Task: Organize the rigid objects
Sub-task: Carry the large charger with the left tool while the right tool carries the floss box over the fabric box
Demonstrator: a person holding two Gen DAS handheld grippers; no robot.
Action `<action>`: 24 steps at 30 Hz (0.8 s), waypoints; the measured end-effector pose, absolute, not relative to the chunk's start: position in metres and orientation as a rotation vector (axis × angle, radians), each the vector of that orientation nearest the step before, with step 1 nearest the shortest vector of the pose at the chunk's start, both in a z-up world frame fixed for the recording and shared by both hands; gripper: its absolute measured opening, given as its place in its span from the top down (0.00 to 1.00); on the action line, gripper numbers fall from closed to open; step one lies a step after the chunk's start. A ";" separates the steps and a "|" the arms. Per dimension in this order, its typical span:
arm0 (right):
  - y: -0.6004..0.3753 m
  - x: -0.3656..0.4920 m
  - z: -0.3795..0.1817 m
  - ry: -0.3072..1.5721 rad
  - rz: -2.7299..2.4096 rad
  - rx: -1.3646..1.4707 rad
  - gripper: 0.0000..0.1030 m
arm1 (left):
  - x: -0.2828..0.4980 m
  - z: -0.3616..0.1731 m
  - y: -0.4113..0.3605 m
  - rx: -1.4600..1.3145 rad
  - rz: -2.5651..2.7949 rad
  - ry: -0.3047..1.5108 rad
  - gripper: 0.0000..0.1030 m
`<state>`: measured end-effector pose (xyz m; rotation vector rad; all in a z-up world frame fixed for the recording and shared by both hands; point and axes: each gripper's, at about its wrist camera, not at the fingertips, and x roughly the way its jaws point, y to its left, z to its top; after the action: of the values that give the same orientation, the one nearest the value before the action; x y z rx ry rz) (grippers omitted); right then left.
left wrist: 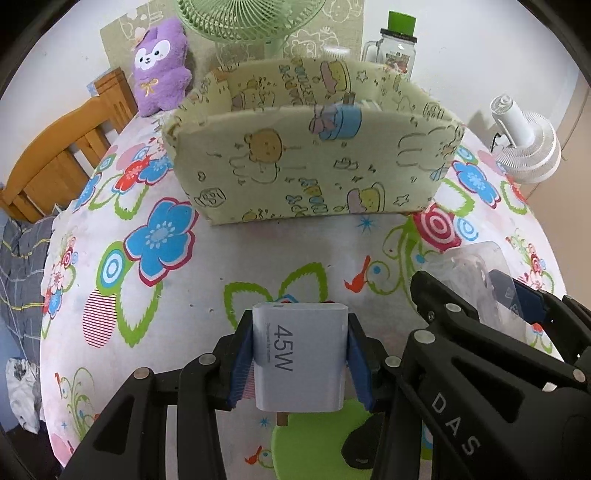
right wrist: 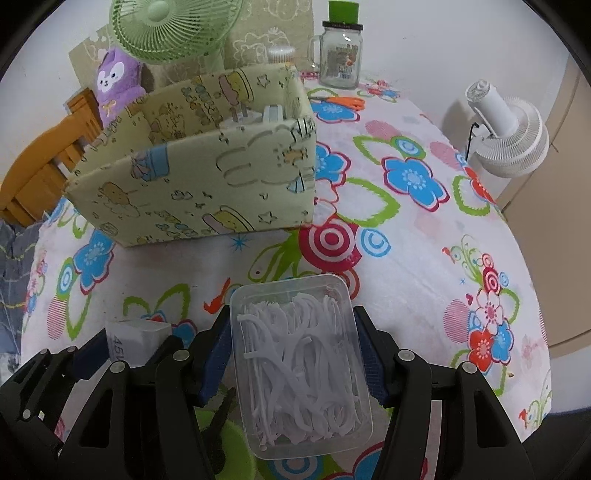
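My left gripper (left wrist: 300,354) is shut on a grey-white 45W charger (left wrist: 301,350), held above the floral tablecloth in front of the yellow cartoon-print fabric box (left wrist: 314,162). My right gripper (right wrist: 295,354) is shut on a clear plastic box of white floss picks (right wrist: 299,362), to the right of the left gripper. The charger shows at the lower left of the right wrist view (right wrist: 136,339). The fabric box (right wrist: 199,184) holds a white plug adapter (right wrist: 243,118) near its right wall. The floss box shows at the right edge of the left wrist view (left wrist: 476,273).
Behind the box stand a green fan (right wrist: 166,29), a purple plush toy (right wrist: 116,85), a glass jar with green lid (right wrist: 340,55) and orange scissors (right wrist: 343,101). A white fan (right wrist: 506,129) sits at the right table edge. A wooden chair (left wrist: 59,155) is left.
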<state>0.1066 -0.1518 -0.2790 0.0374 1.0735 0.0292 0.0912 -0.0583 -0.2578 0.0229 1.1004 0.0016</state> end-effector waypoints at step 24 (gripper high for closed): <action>-0.140 0.112 -0.188 1.011 0.155 0.017 0.37 | 0.089 -0.169 -0.051 0.036 0.017 1.017 0.54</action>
<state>0.1117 -0.1405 -0.1883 0.0175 1.0111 0.1554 0.0894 -0.0506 -0.1692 0.0361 1.0167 0.0174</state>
